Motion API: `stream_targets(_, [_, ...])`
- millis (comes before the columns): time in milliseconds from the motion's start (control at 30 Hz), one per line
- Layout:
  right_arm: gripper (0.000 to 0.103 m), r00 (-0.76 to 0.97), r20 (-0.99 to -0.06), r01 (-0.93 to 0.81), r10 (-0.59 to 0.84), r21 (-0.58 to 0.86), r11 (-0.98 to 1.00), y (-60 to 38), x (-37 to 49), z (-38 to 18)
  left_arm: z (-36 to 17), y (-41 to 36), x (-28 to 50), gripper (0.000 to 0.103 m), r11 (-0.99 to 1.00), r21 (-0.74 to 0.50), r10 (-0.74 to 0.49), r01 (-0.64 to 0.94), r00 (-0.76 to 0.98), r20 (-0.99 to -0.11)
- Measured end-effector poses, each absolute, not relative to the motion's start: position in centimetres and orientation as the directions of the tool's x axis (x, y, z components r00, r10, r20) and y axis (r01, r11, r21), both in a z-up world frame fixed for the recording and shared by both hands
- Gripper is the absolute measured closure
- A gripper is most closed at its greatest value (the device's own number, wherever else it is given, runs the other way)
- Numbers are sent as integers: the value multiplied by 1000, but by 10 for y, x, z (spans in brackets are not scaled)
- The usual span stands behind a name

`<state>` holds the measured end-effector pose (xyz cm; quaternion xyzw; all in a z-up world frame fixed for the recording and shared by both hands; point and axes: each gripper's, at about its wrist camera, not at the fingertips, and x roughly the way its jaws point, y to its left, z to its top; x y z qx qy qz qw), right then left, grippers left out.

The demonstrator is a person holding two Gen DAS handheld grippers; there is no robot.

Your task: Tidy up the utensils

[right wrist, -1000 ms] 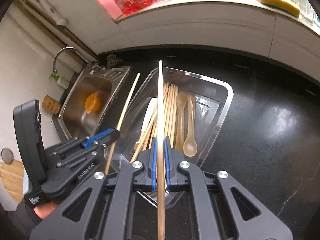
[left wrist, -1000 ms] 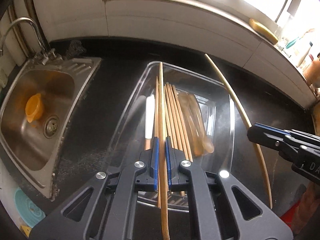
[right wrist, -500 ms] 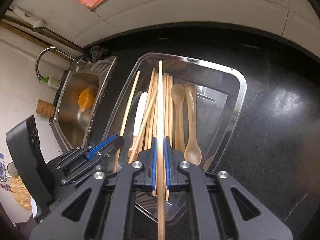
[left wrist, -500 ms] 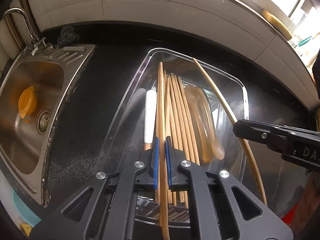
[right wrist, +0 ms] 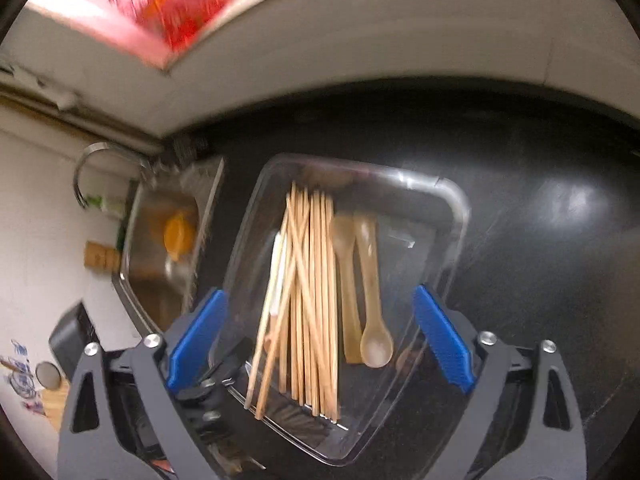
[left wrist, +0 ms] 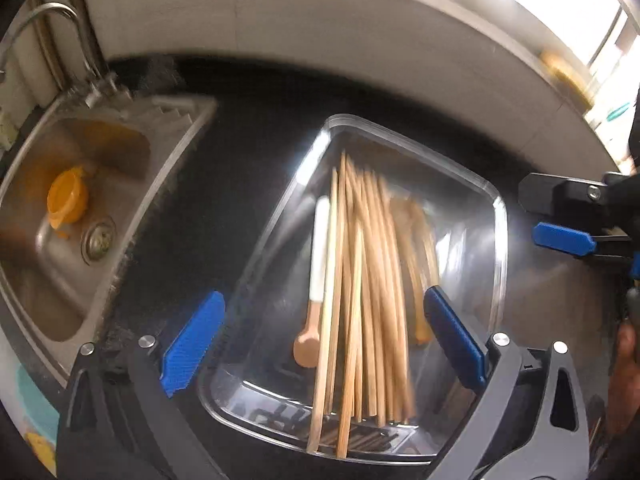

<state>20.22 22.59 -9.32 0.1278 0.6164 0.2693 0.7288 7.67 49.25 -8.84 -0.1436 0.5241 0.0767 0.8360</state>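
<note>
The left tool [left wrist: 324, 336] is held with its blue pads spread wide and nothing between them; the right tool [right wrist: 318, 336] is likewise spread wide and empty. Both are poised above the near end of the clear tray [left wrist: 498, 216], which rests on the dark surface [right wrist: 540, 240].

Directly ahead of each tool, inside the tray, the chopsticks [left wrist: 360, 280] are seen in a loose bundle. Their long axis is laid roughly along the pointing direction of both tools, though a few sticks are crossed at slight angles. A white-handled utensil [left wrist: 320, 248] is found just beside the bundle on its sink side, and two pale spoons [right wrist: 362, 280] are placed on the other side, parallel to the sticks.

No loose utensil can be made out on the surface around the tray, so the gathering is judged largely done. Should the crossed sticks be straightened, a grip across the bundle would be called for, and neither tool can be judged clearly nearer. A sink [left wrist: 80, 216] with an orange object [left wrist: 66, 200] in it is set well apart, to the left.
</note>
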Motion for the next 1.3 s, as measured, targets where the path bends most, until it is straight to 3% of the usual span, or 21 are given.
stream_targets(200, [12,95,-797,-218,596,568,794,212,200,-79,-78,498,65,6,932,-202,-51,-300,444,-895])
stream_targets(467, [10,86,-778,-212,622,596,775,191,181,-76,-64,471,59,6,945,-169,-23,-281,458,-889])
stream_targets(800, [7,152,-802,-168,577,554,815,56,126,-77,-45,384,48,6,955,-196,-74,-222,461,-884])
stream_targets(1033, [7,270,-903,-100,335,320,942,-102,71,-67,-32,277,46,6,960,-252,-172,-120,457,-873])
stream_targets(1200, [7,373,-917,-54,140,129,990,-175,37,-52,-29,206,43,6,969,-244,-205,-42,420,-884])
stream_targets(1300, [7,401,-911,-41,94,85,996,-200,21,-48,-28,177,39,6,975,-223,-194,-21,421,-886])
